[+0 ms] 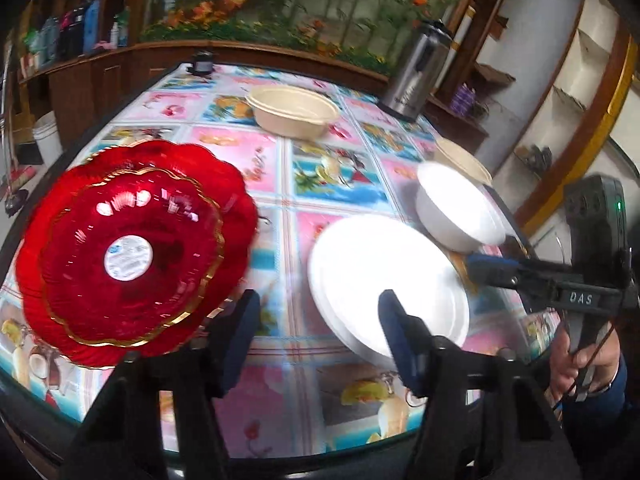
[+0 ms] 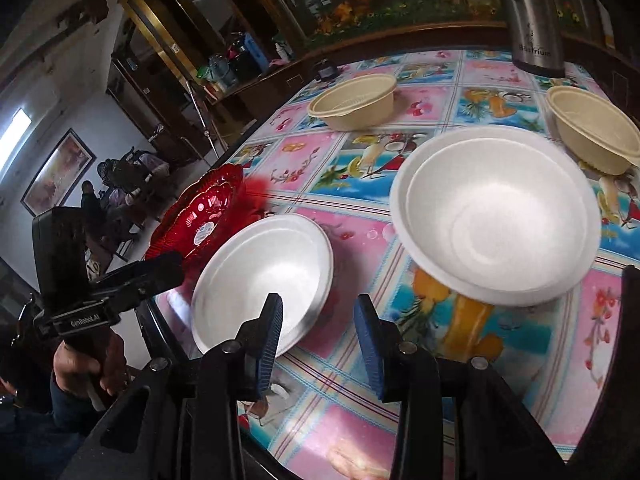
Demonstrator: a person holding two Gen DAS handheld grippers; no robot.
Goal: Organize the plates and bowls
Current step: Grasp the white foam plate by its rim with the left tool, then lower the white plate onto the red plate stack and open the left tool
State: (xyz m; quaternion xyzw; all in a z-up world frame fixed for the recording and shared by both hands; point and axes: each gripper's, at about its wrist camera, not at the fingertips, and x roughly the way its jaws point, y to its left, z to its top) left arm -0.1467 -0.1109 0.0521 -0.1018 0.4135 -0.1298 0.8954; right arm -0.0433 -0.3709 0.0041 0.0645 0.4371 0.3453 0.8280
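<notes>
Left wrist view: the left claw (image 1: 316, 312) hangs over a fruit-print table (image 1: 276, 184), jaws partly apart and holding nothing; bare cloth shows between them. Just beyond its right finger lies the white plate (image 1: 384, 276), flat on the cloth. Ahead to the left sit the red plates (image 1: 132, 248), a smaller one nested on a larger, scalloped with gold rims and a round white sticker in the middle, its print too small to read. Ahead to the right is a white bowl (image 1: 460, 208), and farther off a beige bowl (image 1: 292, 110). The right claw reaches in from the right; its body reads "DAS".

Right wrist view: the right claw (image 2: 320, 332) is partly open and empty. The white plate (image 2: 264, 276) lies just ahead, its near rim by the left finger. The white bowl (image 2: 496, 216) is ahead to the right, a second beige bowl (image 2: 596, 136) past it. A steel flask (image 2: 536, 20) far ahead reads roughly "Bestrium". The left claw's body reads "GenRobot.AI".

The white pieces look like foam: light, easily dented, best pinched gently at the rim. The red plates look like stiff, glossy, slippery plastic or glass; grip the scalloped edge.
</notes>
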